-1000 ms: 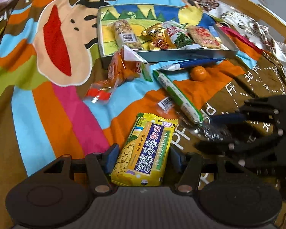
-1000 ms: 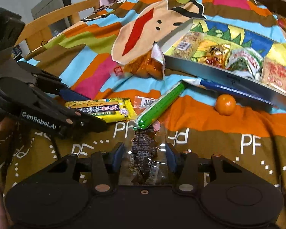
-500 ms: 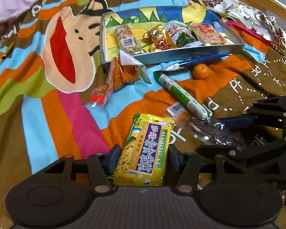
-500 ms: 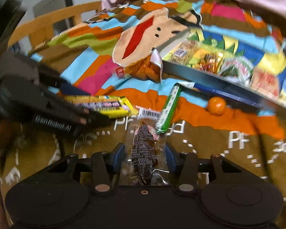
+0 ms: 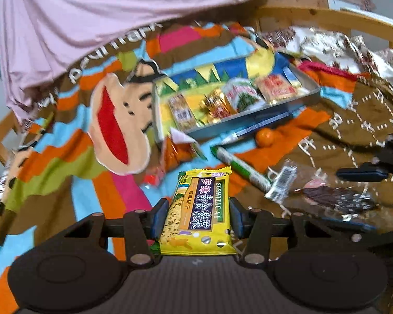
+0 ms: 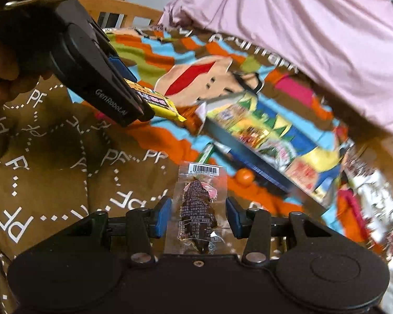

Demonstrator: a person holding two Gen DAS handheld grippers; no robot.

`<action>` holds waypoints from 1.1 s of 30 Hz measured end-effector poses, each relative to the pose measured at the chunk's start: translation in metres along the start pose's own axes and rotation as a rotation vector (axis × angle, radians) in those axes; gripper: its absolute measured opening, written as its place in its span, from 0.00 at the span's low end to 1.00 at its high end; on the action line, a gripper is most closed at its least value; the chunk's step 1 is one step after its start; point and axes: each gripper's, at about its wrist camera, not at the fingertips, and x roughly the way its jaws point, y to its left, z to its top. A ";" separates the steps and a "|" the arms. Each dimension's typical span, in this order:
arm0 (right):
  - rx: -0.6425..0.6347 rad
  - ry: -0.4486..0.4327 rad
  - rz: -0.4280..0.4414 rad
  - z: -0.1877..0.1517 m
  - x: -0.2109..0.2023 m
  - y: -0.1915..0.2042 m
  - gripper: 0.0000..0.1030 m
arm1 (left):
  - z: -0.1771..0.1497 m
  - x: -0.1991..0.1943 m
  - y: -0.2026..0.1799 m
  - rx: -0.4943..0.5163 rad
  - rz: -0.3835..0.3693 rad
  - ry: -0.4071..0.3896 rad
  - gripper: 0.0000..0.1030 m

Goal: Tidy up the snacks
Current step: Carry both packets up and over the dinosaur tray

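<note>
Left tool (image 5: 197,216), jaws closing, grips a yellow biscuit packet (image 5: 200,209) marked "SUSHIZICAT"; its near end is hidden behind the tool body. Right tool (image 6: 197,216) carries a clear pouch of dark snack (image 6: 199,209) between its blue pads, barcode at the top, its small print too fine to read. Beyond, motion blur softens a metal tray (image 5: 251,112) of packets on the striped cartoon blanket (image 5: 65,162), with a green stick (image 5: 239,166) and an orange (image 5: 264,137) just beside it. "GenRobot.AI" shows on the left tool's side in the right view.
</note>
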 end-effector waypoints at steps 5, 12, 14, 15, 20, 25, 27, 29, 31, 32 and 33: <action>-0.063 -0.063 -0.085 0.003 -0.007 0.002 0.46 | 0.002 -0.010 0.005 -0.037 0.038 -0.074 0.51; -0.108 -0.130 -0.154 0.016 -0.011 -0.017 0.46 | 0.011 -0.017 0.011 -0.098 0.047 -0.196 0.51; -0.116 -0.142 -0.166 0.019 -0.012 -0.027 0.46 | 0.016 -0.013 0.012 -0.120 0.022 -0.194 0.51; -0.119 -0.145 -0.170 0.021 -0.011 -0.032 0.46 | 0.019 -0.011 0.013 -0.139 0.004 -0.191 0.51; -0.197 -0.121 -0.192 0.019 -0.002 -0.057 0.46 | 0.043 0.002 0.019 -0.208 -0.047 -0.221 0.51; -0.189 -0.113 -0.251 0.014 0.020 -0.092 0.46 | 0.071 0.023 0.019 -0.291 -0.058 -0.267 0.51; -0.168 -0.118 -0.278 0.012 0.032 -0.103 0.46 | 0.081 0.036 0.019 -0.315 -0.056 -0.262 0.51; -0.143 -0.137 -0.301 0.014 0.044 -0.113 0.46 | 0.088 0.048 0.017 -0.323 -0.045 -0.263 0.51; -0.117 -0.150 -0.320 0.016 0.058 -0.123 0.46 | 0.095 0.059 0.015 -0.328 -0.034 -0.268 0.51; -0.102 -0.152 -0.326 0.016 0.065 -0.129 0.46 | 0.097 0.065 0.015 -0.329 -0.025 -0.274 0.51; -0.088 -0.151 -0.331 0.017 0.075 -0.135 0.46 | 0.100 0.069 0.014 -0.330 -0.019 -0.279 0.51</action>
